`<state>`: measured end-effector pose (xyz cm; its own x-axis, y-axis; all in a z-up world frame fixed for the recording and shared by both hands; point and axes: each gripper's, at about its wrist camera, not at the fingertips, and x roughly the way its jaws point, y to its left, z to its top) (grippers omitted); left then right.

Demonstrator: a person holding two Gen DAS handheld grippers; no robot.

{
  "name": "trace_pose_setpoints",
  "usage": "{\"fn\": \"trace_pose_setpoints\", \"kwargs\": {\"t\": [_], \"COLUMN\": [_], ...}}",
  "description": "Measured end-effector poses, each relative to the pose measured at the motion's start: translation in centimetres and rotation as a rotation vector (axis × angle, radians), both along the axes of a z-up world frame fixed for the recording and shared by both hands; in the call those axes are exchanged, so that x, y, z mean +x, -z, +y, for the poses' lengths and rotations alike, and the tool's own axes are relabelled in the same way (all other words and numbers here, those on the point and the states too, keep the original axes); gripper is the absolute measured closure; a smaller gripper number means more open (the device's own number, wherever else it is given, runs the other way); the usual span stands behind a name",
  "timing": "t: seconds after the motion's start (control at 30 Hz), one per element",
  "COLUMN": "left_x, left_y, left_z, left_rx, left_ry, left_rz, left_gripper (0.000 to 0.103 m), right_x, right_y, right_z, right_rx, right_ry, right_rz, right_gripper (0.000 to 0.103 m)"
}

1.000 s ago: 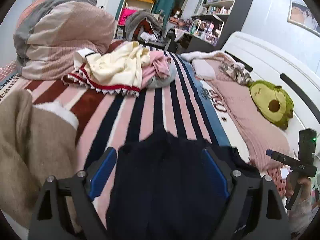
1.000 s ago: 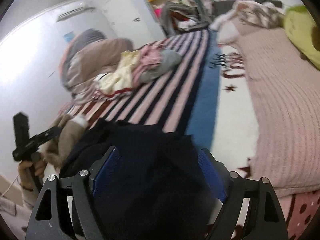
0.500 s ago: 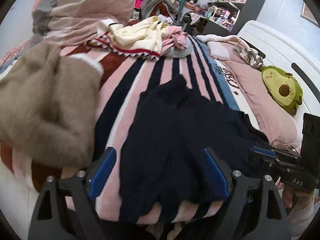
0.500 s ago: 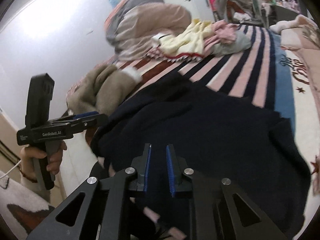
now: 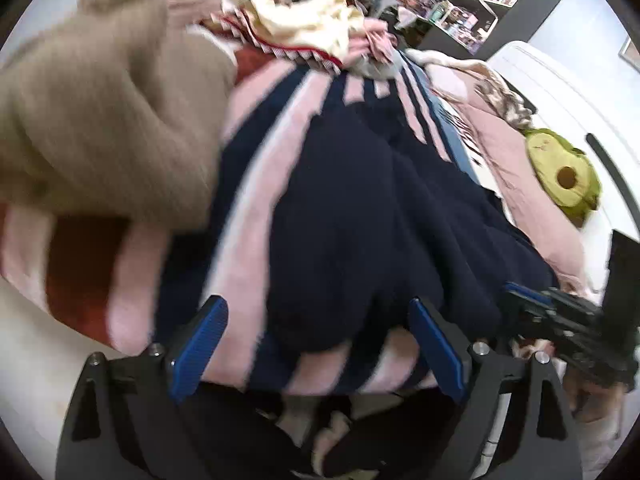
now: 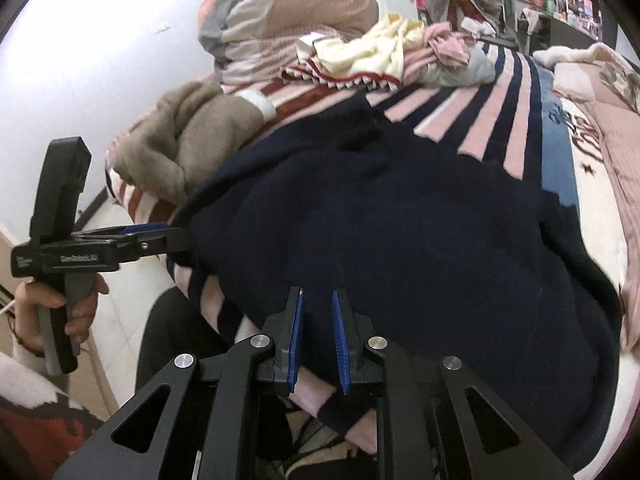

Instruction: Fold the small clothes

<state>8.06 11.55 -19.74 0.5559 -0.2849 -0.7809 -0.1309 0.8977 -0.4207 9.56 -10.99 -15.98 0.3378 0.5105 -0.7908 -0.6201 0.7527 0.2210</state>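
A dark navy garment (image 6: 400, 232) lies spread on the striped bedspread near the bed's front edge; it also shows in the left wrist view (image 5: 360, 216). My left gripper (image 5: 316, 344) is open, its blue pads either side of the garment's near left edge. In the right wrist view the left gripper (image 6: 176, 236) sits at the garment's left edge. My right gripper (image 6: 316, 340) is nearly shut, its pads on the garment's near hem. The right gripper also shows in the left wrist view (image 5: 516, 296), at the garment's right edge.
A tan fleece garment (image 6: 184, 140) lies left of the navy one. A pile of cream, pink and grey clothes (image 6: 392, 52) sits further back, before a rolled quilt (image 6: 288, 20). An avocado plush (image 5: 564, 176) lies on the pink blanket at the right. Shelves (image 5: 488, 8) stand behind.
Both grippers pulled back and down to the bed's front edge. The left gripper stayed open and moved closer to the garment's near edge. The right gripper stayed closed on the hem.
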Motion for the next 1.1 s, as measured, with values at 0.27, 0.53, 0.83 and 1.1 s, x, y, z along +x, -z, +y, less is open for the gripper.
{"fn": "trace_pose_setpoints", "kwargs": {"t": [0.27, 0.53, 0.83, 1.1], "left_x": [0.4, 2.5, 5.1, 6.3], "left_y": [2.7, 2.9, 1.6, -3.9], "left_z": [-1.3, -1.4, -1.9, -5.8], "left_rx": [-0.229, -0.359, -0.371, -0.153], "left_ry": [0.03, -0.085, -0.1, 0.034], "left_rz": [0.02, -0.038, -0.106, -0.241], "left_gripper": [0.012, 0.005, 0.052, 0.073], "right_x": [-0.7, -0.8, -1.2, -1.3], "right_y": [2.4, 2.9, 2.9, 3.0], "right_z": [-0.7, -0.3, 0.1, -0.5], "right_rx": [0.015, 0.007, 0.001, 0.045], "right_ry": [0.051, 0.029, -0.007, -0.012], "right_rz": [0.026, 0.015, -0.014, -0.022], "right_gripper": [0.095, 0.095, 0.093, 0.093]}}
